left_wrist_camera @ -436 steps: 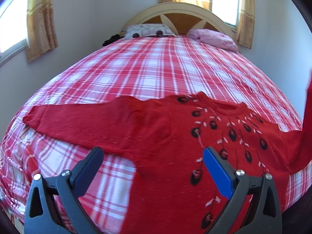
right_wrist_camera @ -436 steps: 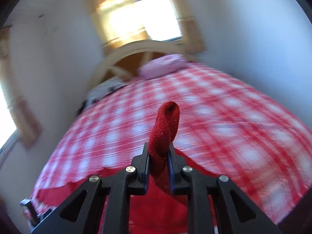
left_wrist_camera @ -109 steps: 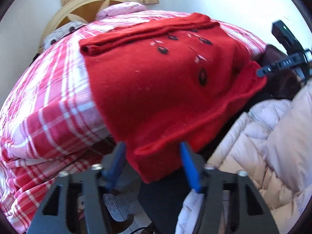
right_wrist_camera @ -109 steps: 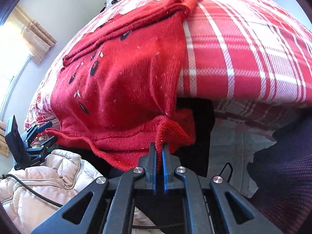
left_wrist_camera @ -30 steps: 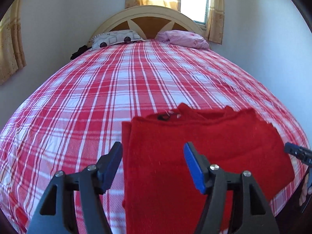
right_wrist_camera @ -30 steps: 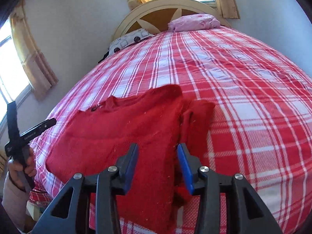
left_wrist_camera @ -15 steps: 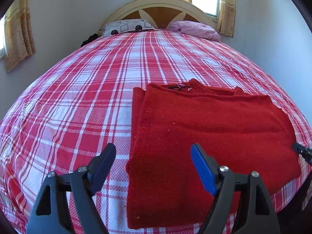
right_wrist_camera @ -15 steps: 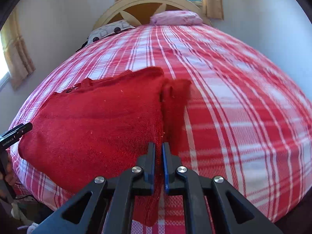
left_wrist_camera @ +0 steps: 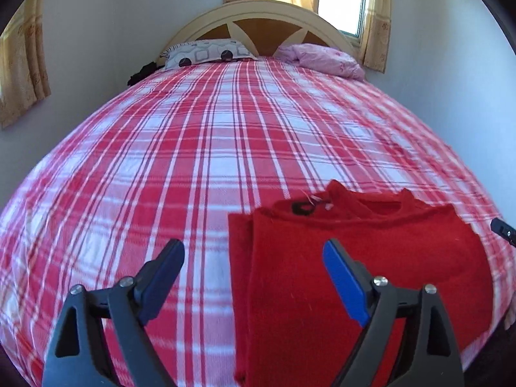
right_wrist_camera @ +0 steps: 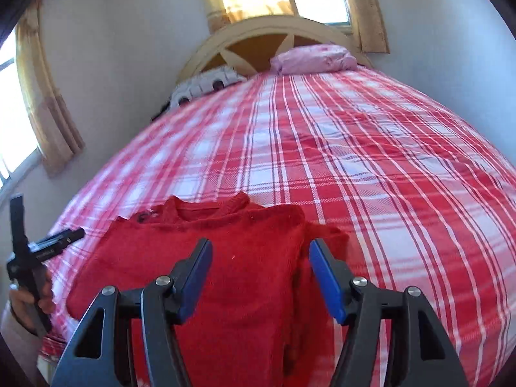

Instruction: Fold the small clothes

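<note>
Well, the red sweater [left_wrist_camera: 354, 258] looks as good as folded: it lies as a flat rectangle on the checked bedspread [left_wrist_camera: 193, 148], neckline on the far edge, sleeves tucked out of sight. What I judge is left is tidying the right edge, where a narrow flap of knit [right_wrist_camera: 325, 242] sticks out beside the main stack, or perhaps one more fold to make the bundle smaller.

My left claw [left_wrist_camera: 253, 254] hangs above the sweater's left edge, jaws having just spread wide, nothing pinched; the cloth's border sits below the gap between them. My right claw [right_wrist_camera: 259, 254] has likewise just been opening, and it has hold of nothing; the loose flap lies just past its right-hand pad [right_wrist_camera: 325, 280].

Far ahead of both claws sit a patterned pillow [left_wrist_camera: 206, 51] and a pink pillow [left_wrist_camera: 322, 59] against the headboard [left_wrist_camera: 261, 16]. Nothing lies between me and the sweater; the bed's near edge is just below.
</note>
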